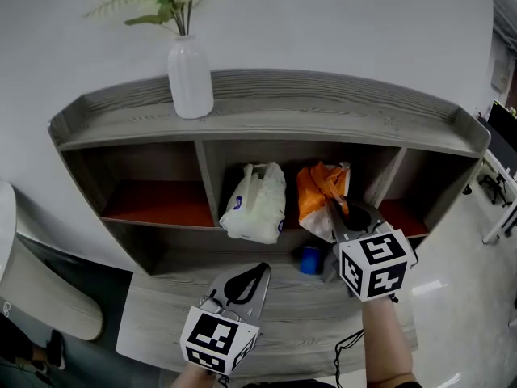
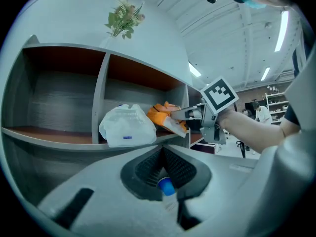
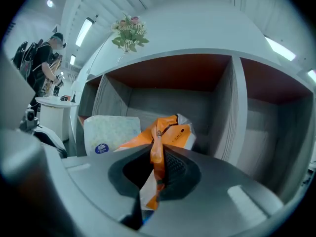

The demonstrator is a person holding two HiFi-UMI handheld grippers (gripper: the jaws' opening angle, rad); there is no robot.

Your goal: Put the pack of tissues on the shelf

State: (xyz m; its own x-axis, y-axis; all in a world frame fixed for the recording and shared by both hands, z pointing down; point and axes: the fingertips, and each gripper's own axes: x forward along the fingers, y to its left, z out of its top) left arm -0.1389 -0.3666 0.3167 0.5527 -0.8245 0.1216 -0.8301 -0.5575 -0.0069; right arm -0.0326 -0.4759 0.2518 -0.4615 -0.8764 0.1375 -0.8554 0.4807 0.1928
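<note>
Head view shows the right gripper [image 1: 335, 208] reaching into the middle compartment of the grey shelf [image 1: 323, 103], where an orange pack of tissues [image 1: 319, 196] sits just beside a white pack of tissues [image 1: 257, 204] on the reddish board. Right gripper view shows its jaws clamped on a twisted strip of the orange pack's wrapping, the pack itself lying just past the tips. Lower down, the left gripper [image 1: 262, 269] hangs in front of the shelf's bottom ledge with its jaws together and nothing between them; a small blue object [image 1: 309, 259] lies on that ledge. A white vase [image 1: 190, 79] with greenery stands on the shelf's top.
</note>
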